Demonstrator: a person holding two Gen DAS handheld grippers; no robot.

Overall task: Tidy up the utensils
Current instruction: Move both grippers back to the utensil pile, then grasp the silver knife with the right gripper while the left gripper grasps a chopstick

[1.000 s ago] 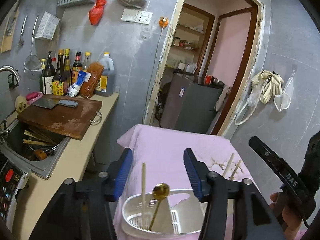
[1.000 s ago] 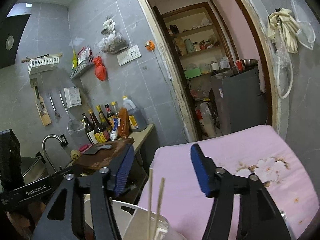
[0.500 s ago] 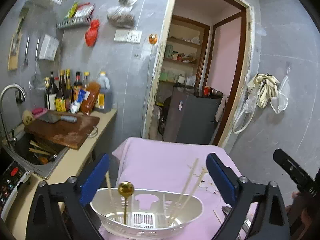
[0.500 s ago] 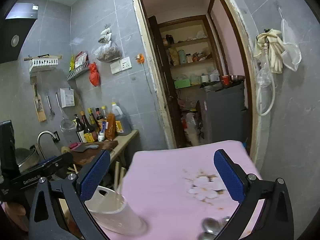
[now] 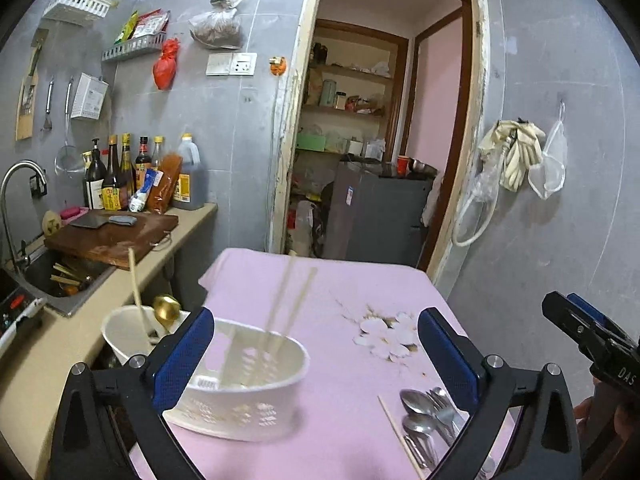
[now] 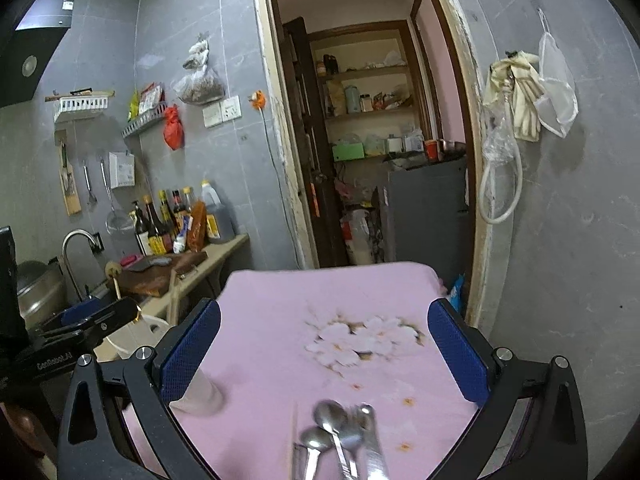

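Spoons at six o'clock look light, stiff, slippery; pinching handles seems best; left gripper and right gripper, just opened, stand spread, empty

Left gripper: jaws spread wide after just opening, blue pads facing each other, nothing pressed between them. It points forward and slightly downward.

Right gripper: jaws likewise spread wide after just opening, pads gripping nothing, pointing forward and slightly downward.

In the left wrist view, the right gripper's black body appears at the right edge, with part of the person's hand visible below it. In the right wrist view, the left gripper's black body shows at the left edge.
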